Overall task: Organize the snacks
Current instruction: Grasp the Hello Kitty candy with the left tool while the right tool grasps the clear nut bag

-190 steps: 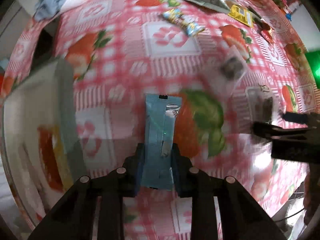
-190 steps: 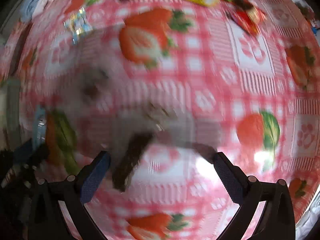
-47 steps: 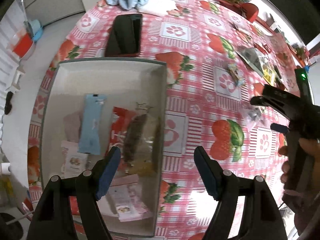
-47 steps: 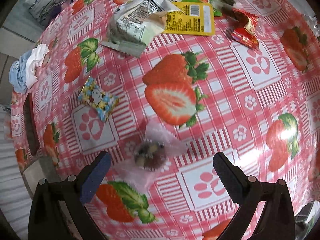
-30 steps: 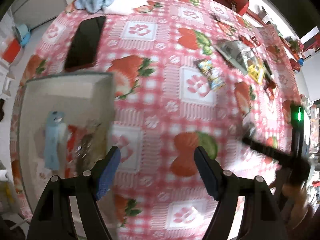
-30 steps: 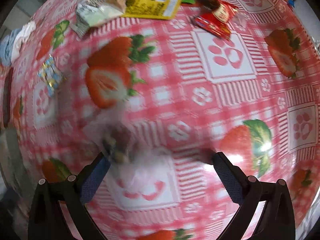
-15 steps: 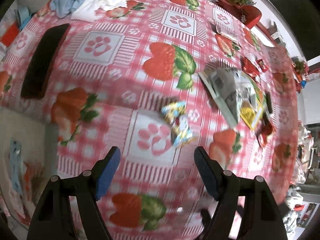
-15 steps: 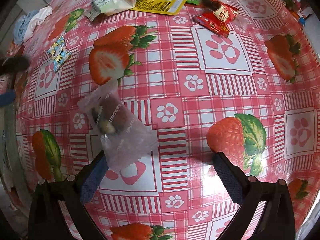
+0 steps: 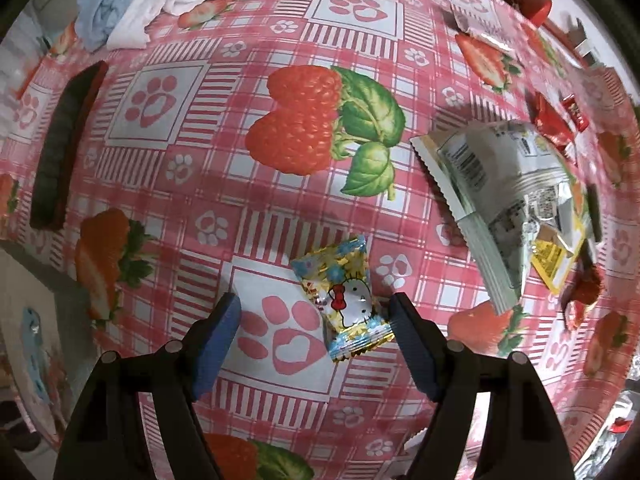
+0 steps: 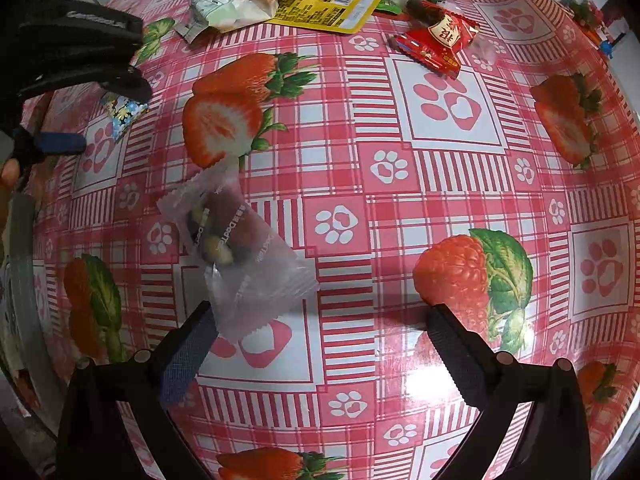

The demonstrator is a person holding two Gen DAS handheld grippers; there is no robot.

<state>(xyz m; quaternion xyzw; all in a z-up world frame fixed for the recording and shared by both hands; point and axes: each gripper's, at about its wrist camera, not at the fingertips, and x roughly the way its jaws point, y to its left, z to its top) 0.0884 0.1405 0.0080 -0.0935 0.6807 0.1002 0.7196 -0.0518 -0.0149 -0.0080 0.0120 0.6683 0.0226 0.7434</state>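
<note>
1. Left gripper [image 9: 314,316] hangs straight down over the strawberry tablecloth [image 9: 296,80] with its jaws apart and nothing clamped. A cartoon-cat candy packet [image 9: 346,300] lies flat between them, close against the right-hand pad and well clear of the left one, so it looks lined up for a pinch across its short side.
2. Far to its left, the grey bin's [image 9: 24,312] edge shows with a blue packet inside, probably the snacks' destination.
3. To its right lies the unsorted pile, led by a white crinkled bag [image 9: 492,184].
4. Right gripper [image 10: 320,320] also points down, jaws spread wide and empty. A clear nut packet [image 10: 236,248] lies ahead of its left finger, a corner touching or overlapping the pad, off centre for a grasp.
5. Beyond its right finger is bare cloth; a red packet [image 10: 436,40] lies far ahead.
</note>
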